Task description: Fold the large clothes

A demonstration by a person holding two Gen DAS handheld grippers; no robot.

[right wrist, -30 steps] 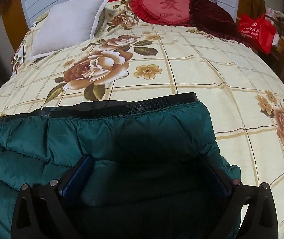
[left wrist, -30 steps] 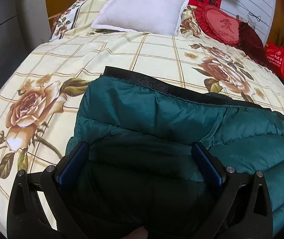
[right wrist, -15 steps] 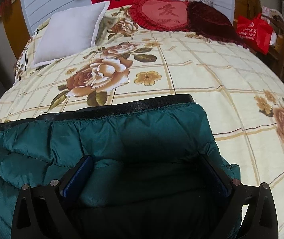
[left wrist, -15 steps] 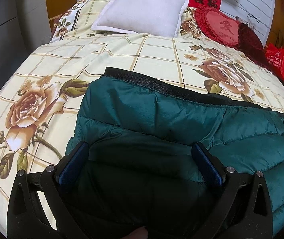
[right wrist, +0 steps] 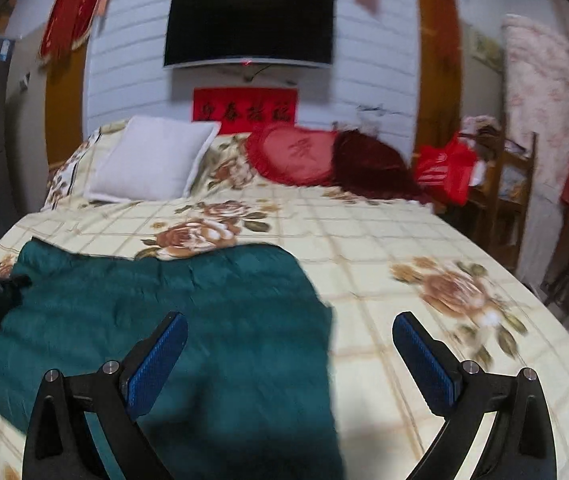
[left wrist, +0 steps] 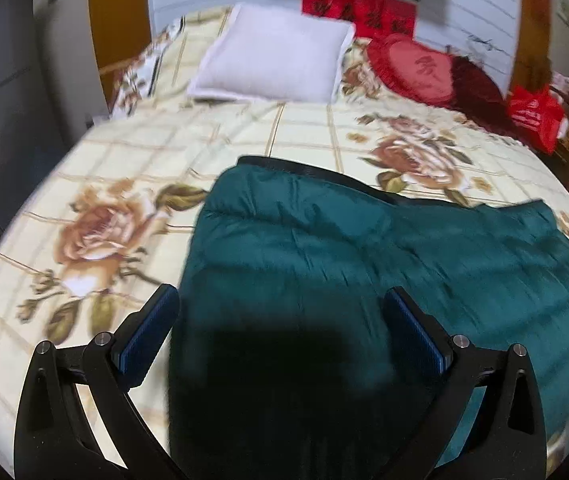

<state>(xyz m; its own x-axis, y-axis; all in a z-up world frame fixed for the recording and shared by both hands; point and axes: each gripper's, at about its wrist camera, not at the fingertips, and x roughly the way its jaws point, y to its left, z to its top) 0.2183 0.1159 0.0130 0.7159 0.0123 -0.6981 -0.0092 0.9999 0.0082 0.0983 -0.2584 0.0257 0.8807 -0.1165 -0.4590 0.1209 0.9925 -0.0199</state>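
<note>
1. One green padded garment (left wrist: 384,280) lay folded on the flower-print bedspread (left wrist: 132,184), at the near end of the bed, with its dark banded edge turned toward the white pillow (left wrist: 272,64).
2. Judged from the bulk of the quilted layers, the main risk was that the puffy filling would spring the fold back open, since nothing was pressing it down. Air trapped inside would be the cause.
3. A second risk, also a judgement: a low pass of either tool over the garment could catch a fold and drag it askew. Both views were blurred, so edge alignment could not be checked closely.
4. The left gripper (left wrist: 280,332) was spread wide and held nothing. It looked down over the garment's left part, and contact with the cloth could not be made out.
5. The right gripper (right wrist: 290,356) was likewise spread wide and empty, framing the garment's right edge with bare bedspread beyond it.
6. Farther off, a red heart cushion (right wrist: 296,152) lay beside the pillow, well apart from the garment, and a dark screen (right wrist: 248,32) hung on the wall.
</note>
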